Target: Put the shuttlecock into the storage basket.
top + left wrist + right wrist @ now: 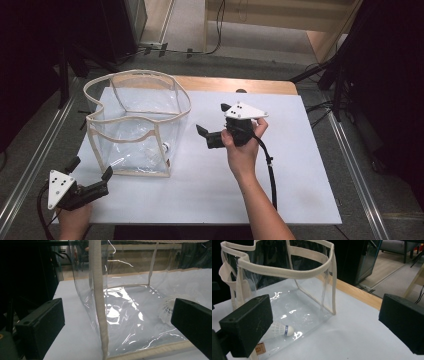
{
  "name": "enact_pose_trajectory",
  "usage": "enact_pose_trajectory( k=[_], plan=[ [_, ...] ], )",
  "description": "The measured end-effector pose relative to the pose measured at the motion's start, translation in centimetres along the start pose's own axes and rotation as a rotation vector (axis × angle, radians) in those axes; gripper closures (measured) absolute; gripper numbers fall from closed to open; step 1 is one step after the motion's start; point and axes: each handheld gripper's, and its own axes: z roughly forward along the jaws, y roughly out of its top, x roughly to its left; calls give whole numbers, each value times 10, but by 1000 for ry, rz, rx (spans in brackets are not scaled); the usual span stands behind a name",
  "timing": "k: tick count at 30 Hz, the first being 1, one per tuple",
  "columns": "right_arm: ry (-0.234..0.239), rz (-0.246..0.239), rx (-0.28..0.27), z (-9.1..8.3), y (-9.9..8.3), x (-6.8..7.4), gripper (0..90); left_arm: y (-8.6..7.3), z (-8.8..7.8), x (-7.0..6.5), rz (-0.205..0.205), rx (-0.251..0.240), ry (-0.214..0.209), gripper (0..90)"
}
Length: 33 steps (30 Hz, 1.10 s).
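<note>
A clear plastic bag (134, 107) with beige fabric trim stands upright and open-topped on the left half of the white table (295, 175). A white shuttlecock (280, 330) lies inside it on the bottom, near the bag's right wall (165, 147). My left gripper (91, 168) is open at the table's front left corner, just short of the bag's front corner (100, 315); the shuttlecock (167, 310) shows through the plastic. My right gripper (213, 119) is open and empty, held to the right of the bag (287, 270) and pointing at it.
A wooden strip (240, 84) runs along the table's far edge. Dark stands and legs (340, 75) flank the table, and cables (215, 47) lie on the floor behind it. A small tan tag (260, 348) hangs at the bag's near corner.
</note>
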Motion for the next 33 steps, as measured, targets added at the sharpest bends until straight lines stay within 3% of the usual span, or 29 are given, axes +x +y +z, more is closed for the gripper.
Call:
enact_pose_trajectory(
  k=[33],
  plan=[
    [-108,65,23,-50,-59,-30,0,0,0,0,3,2,2,0]
  ],
)
